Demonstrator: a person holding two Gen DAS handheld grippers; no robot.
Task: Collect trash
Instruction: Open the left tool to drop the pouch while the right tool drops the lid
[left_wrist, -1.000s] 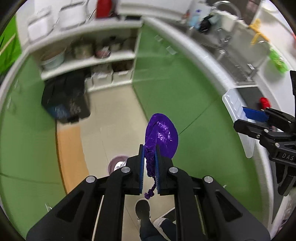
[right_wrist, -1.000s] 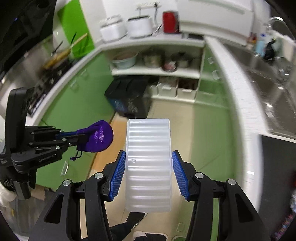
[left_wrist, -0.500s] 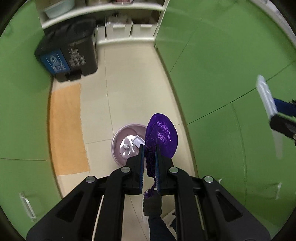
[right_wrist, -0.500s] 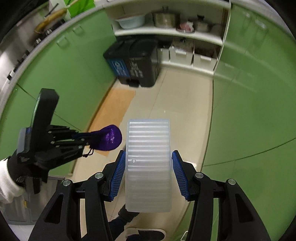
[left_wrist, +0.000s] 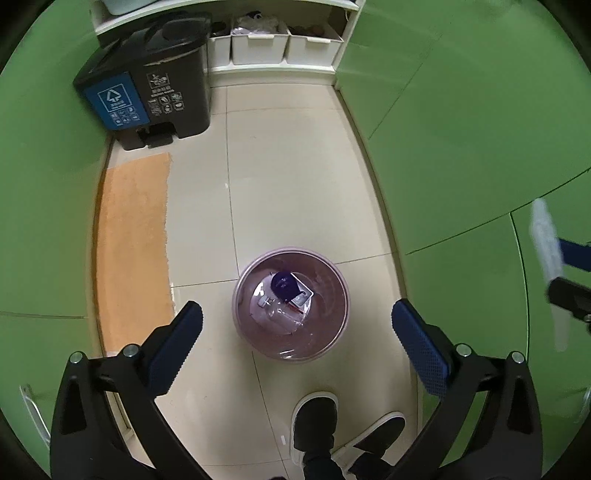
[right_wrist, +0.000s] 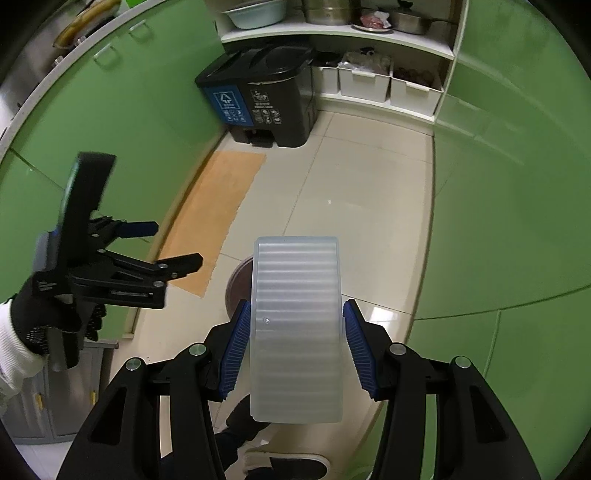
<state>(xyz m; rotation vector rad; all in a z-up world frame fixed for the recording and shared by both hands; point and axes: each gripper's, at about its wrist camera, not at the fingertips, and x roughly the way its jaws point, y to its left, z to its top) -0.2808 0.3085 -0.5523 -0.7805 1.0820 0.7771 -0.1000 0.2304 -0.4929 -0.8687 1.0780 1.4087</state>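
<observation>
The purple pouch (left_wrist: 283, 283) has dropped from the left gripper (left_wrist: 293, 325), jaws now open, into the bin (left_wrist: 332, 332) below. Right gripper (right_wrist: 295, 347) jaws clamp the light, stiff plastic tray (right_wrist: 295, 325) by its long edges.

Left gripper (left_wrist: 293, 325): black frame, blue ribbed pads, showing silver screw heads. Right gripper (right_wrist: 293, 347): black frame, blue ridged pads, gripping a translucent white tray (right_wrist: 295, 325) patterned with horizontal ribs. Waste basket (left_wrist: 334, 325): pale pink-mauve, holding a dark purple pouch (left_wrist: 283, 284) at its 11 o'clock, lying against white and clear scraps. Floor (left_wrist: 295, 184): cream tiles with thin grey grout lines. Mat (left_wrist: 131, 251) at 9 o'clock of the basket: plain orange. Pedal bin (left_wrist: 166, 88) at 11 o'clock: black, wearing one blue panel with white symbols. Cabinets (left_wrist: 461, 129): bright green. Storage boxes (left_wrist: 258, 50) at 12 o'clock: white. Shoes (left_wrist: 314, 417): black with white soles. Glove (right_wrist: 40, 321): black, white cuff.
</observation>
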